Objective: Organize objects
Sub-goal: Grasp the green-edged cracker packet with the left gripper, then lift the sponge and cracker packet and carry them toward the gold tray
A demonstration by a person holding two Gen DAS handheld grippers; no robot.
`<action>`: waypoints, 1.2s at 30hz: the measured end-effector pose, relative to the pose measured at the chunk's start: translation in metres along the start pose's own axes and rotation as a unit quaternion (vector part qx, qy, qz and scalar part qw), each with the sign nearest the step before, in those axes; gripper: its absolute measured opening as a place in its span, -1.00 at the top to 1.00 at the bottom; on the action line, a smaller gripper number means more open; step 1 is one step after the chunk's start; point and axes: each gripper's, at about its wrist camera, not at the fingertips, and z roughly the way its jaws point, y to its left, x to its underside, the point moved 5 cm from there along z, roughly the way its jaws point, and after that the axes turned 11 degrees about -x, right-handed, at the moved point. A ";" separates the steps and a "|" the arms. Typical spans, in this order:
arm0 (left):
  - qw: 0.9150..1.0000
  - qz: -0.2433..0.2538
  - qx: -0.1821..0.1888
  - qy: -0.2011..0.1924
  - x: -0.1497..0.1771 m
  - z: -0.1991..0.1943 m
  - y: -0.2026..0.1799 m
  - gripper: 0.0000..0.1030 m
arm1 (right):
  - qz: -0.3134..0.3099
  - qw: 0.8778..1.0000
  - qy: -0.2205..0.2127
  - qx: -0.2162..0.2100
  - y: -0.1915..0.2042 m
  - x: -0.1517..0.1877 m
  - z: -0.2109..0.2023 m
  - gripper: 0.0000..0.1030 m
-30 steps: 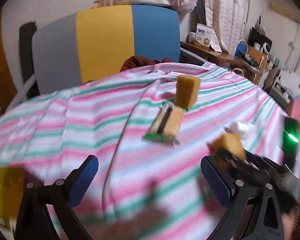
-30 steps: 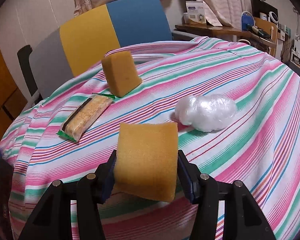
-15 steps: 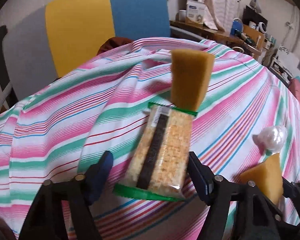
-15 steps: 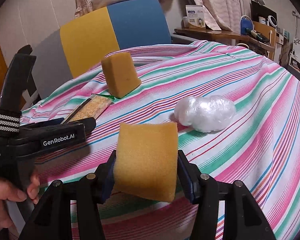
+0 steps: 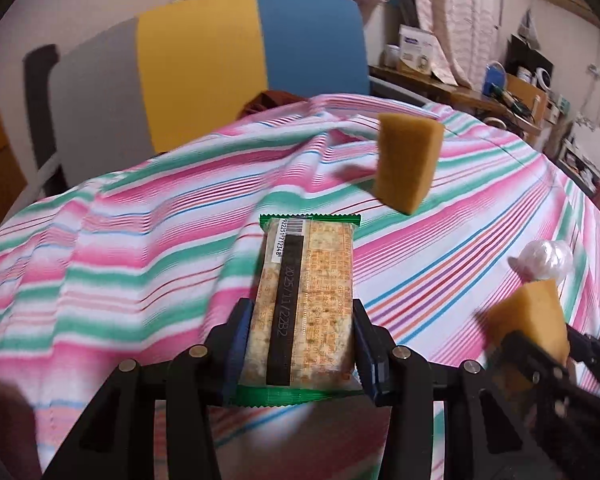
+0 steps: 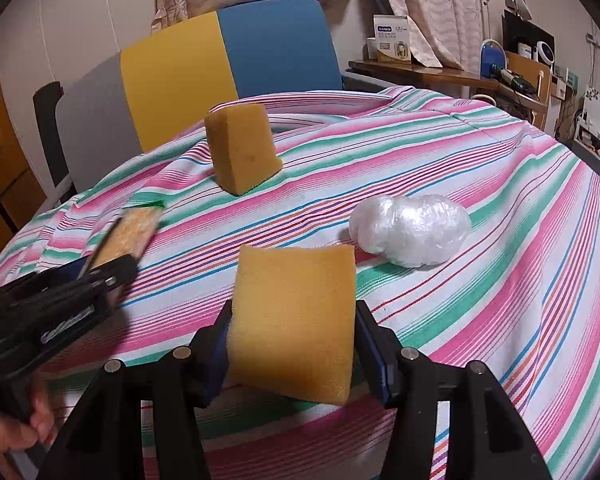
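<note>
Closing around the cracker packet [image 5: 306, 304], the left gripper [image 5: 300, 344] jaws touch it; the right gripper [image 6: 292, 344] jaws hold a sponge [image 6: 294, 320] near the plastic wad [image 6: 410, 232].

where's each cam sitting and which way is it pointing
Left wrist: on the left gripper, looking forward and down along its fingers at the cracker packet between the closing jaws; the right gripper shows at lower right.
Right wrist: on the right gripper, looking over its held sponge toward the chair; a hand shows at lower left.
Shared: striped cloth, standing sponge, plastic bundle.
</note>
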 end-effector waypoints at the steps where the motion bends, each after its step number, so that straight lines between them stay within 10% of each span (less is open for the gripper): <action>1: 1.000 -0.003 -0.007 -0.005 0.002 -0.003 0.002 0.08 | -0.004 1.000 -0.002 0.005 0.001 0.000 -0.001 -0.10; 22: 0.998 -0.008 -0.056 -0.042 0.057 -0.067 0.031 0.08 | -0.092 0.993 -0.071 0.030 0.035 -0.003 -0.031 -0.10; 36: 0.998 -0.021 -0.038 -0.053 0.083 -0.097 0.038 0.10 | -0.035 0.998 -0.043 -0.037 0.069 0.039 -0.058 -0.10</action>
